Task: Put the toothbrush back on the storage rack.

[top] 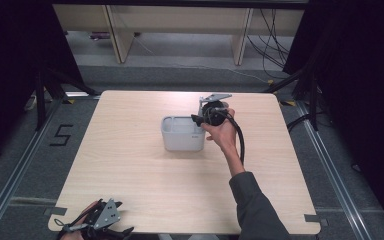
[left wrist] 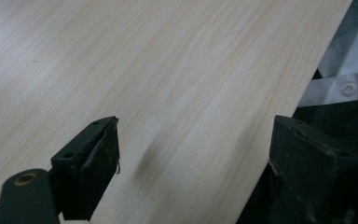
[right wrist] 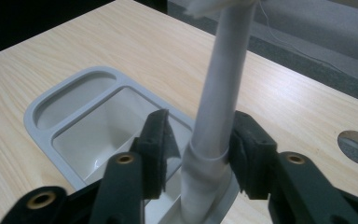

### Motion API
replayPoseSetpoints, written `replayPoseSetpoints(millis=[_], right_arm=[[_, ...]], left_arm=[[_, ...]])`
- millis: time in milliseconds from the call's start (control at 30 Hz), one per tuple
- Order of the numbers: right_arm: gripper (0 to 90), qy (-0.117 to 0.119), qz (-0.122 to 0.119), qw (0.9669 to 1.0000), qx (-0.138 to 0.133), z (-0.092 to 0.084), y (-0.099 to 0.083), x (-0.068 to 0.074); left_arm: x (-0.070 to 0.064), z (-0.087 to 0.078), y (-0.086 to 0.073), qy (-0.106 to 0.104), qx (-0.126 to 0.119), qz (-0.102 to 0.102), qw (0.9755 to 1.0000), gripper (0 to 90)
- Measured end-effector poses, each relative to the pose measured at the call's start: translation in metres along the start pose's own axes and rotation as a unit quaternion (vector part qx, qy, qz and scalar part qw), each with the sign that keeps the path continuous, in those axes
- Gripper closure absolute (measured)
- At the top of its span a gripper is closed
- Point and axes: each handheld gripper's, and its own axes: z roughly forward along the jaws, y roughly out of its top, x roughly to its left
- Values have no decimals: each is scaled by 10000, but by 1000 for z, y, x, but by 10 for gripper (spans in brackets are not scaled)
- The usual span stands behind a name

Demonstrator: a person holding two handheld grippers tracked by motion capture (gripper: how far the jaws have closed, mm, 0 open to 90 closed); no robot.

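Grey two-compartment bin (top: 182,134) near table (top: 130,165) centre: shallow slot along one side, deeper main well beside it. White tube-like handle (right wrist: 219,93) standing upright at bin's near rim, lower end in or just at main well; head out of frame, identity uncertain. Right gripper (right wrist: 196,140) astride handle: jaws narrowed, right pad touching, slight gap at left, so firmness of grip cannot be told; likely steadying for insertion or removal. Left gripper (left wrist: 191,154) at near left table corner, jaws wide, holding nothing, apparently parked clear.
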Motion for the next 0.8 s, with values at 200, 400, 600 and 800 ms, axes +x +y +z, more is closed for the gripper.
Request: replayPoseSetpoints(millis=[200, 400, 600, 800], right_arm=[[481, 26, -12, 9999, -102, -5, 2, 2], [416, -75, 87, 9998, -191, -12, 1, 5], [398, -79, 133, 9993, -334, -20, -3, 3], [382, 4, 114, 9994, -315, -29, -6, 3]], left_arm=[[0, 0, 0, 9, -13, -21, 10000, 158], [0, 0, 0, 3, -6, -6, 10000, 158], [0, 0, 0, 19, -21, -42, 10000, 158], [0, 0, 0, -1, 35, 9, 10000, 158]])
